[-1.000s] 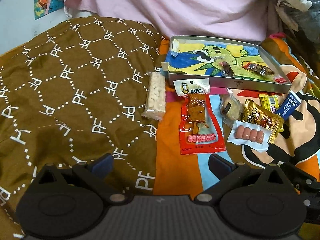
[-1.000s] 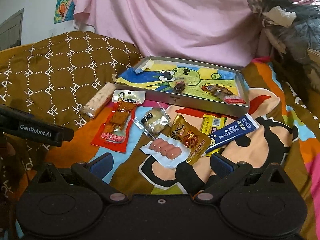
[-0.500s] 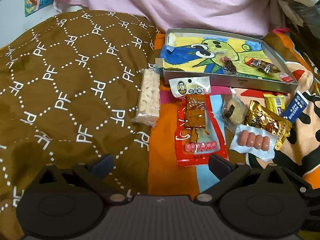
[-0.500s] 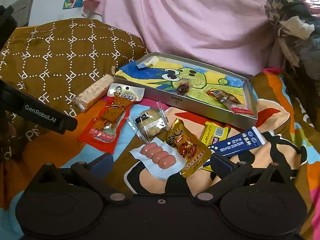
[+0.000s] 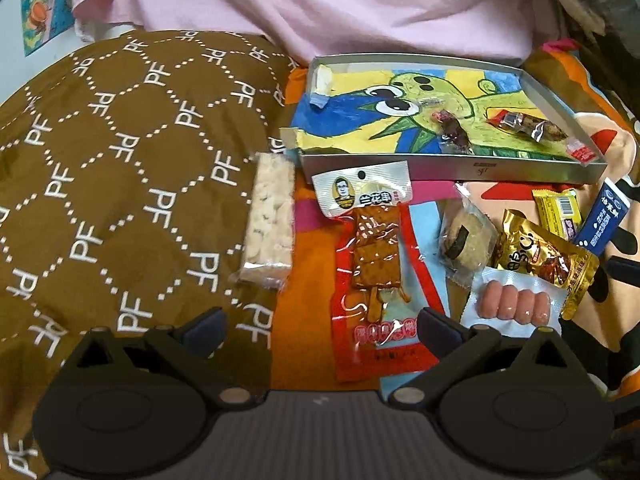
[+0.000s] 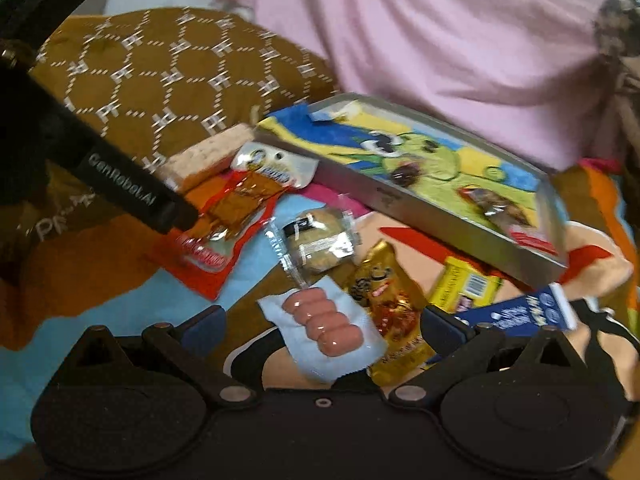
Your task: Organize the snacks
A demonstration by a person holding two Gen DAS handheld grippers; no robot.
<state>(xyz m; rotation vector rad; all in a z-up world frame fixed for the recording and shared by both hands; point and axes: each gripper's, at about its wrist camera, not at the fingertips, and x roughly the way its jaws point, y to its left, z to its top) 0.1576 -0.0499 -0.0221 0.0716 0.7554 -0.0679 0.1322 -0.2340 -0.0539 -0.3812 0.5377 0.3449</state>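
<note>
A metal tray (image 5: 440, 166) with a cartoon drawing holds two wrapped snacks (image 5: 528, 128); it also shows in the right wrist view (image 6: 420, 206). In front lie several snacks: a white rice bar (image 5: 269, 224), a red tofu-skewer pack (image 5: 376, 272), a cookie pack (image 5: 468, 240), a gold pack (image 5: 544, 256), a sausage pack (image 5: 514, 308), a yellow bar (image 5: 558, 212) and a blue stick (image 5: 606, 220). My left gripper (image 5: 320, 326) is open just before the red pack. My right gripper (image 6: 324, 326) is open, with the sausage pack (image 6: 324, 328) between its fingers.
A brown patterned pillow (image 5: 120, 152) lies to the left. Pink cloth (image 5: 320, 0) hangs behind the tray. The left gripper's black body (image 6: 120, 192) crosses the left of the right wrist view. A colourful cartoon blanket (image 5: 312, 248) covers the bed.
Both grippers have moved forward and down toward the snacks. The sausage pack now lies between the right gripper's open fingers. The left gripper has neared the red pack.
</note>
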